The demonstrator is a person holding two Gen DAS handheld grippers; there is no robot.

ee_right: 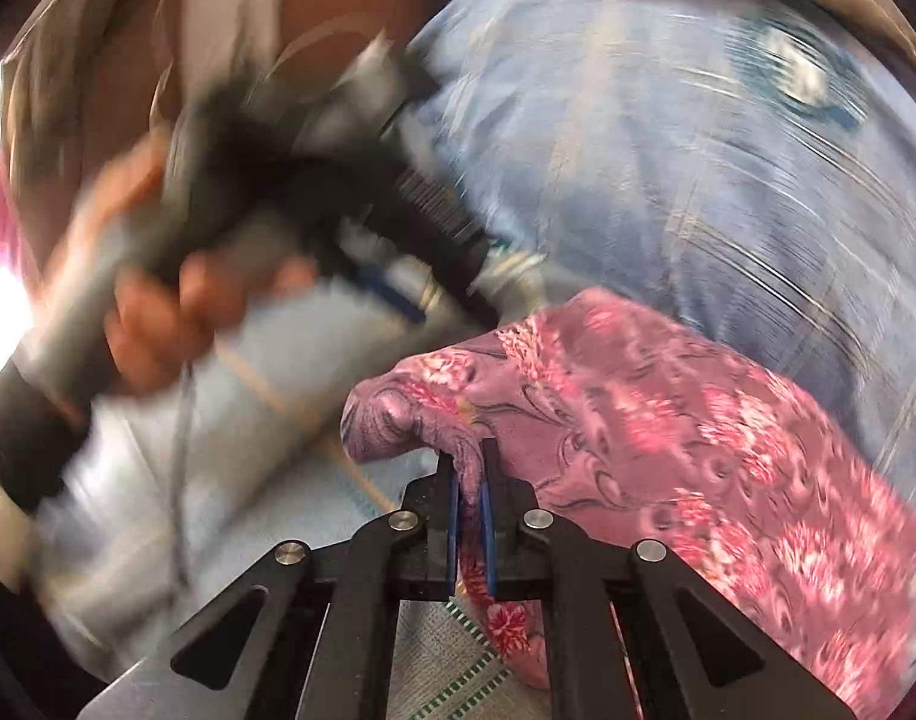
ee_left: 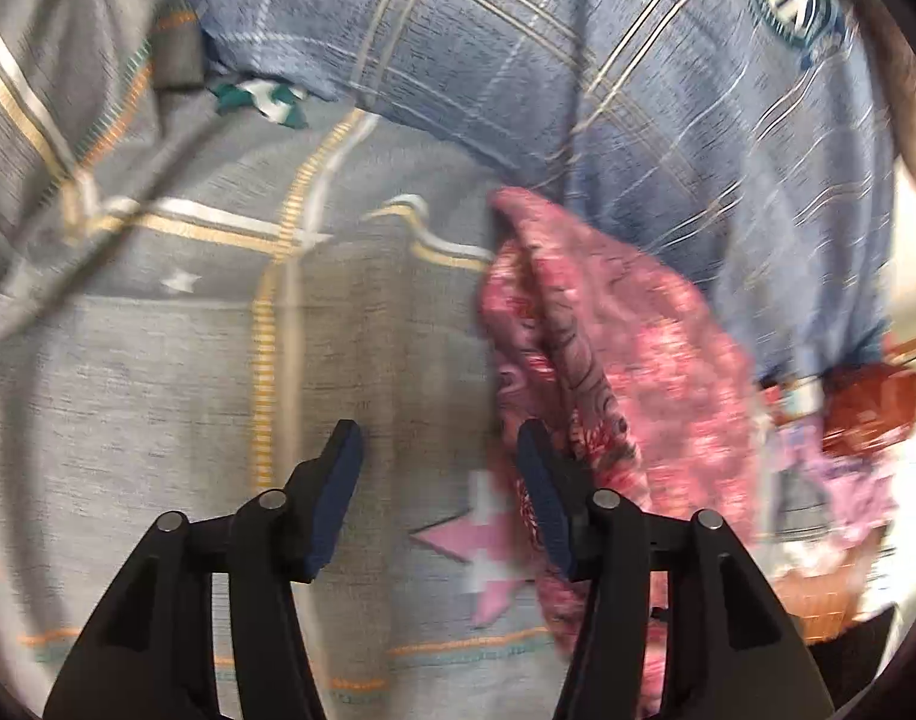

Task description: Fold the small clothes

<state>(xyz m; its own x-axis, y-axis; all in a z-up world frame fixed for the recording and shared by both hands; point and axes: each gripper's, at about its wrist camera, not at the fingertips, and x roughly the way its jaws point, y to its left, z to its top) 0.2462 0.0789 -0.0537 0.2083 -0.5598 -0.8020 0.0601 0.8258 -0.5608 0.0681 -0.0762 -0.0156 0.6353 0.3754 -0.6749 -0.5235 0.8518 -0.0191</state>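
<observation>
My right fingers (ee_right: 471,483) pinch a fold of the pink floral cloth (ee_right: 668,420), which lies ahead and to their right on the bed sheet (ee_left: 158,360). My left fingers (ee_left: 440,492) are parted, empty, the cloth against 1 fingertip; I should grab the opposite edge, then pull taut.

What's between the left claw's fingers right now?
Only bare bedsheet, seen in the left wrist view; the pink floral cloth lies beside the left claw.
</observation>
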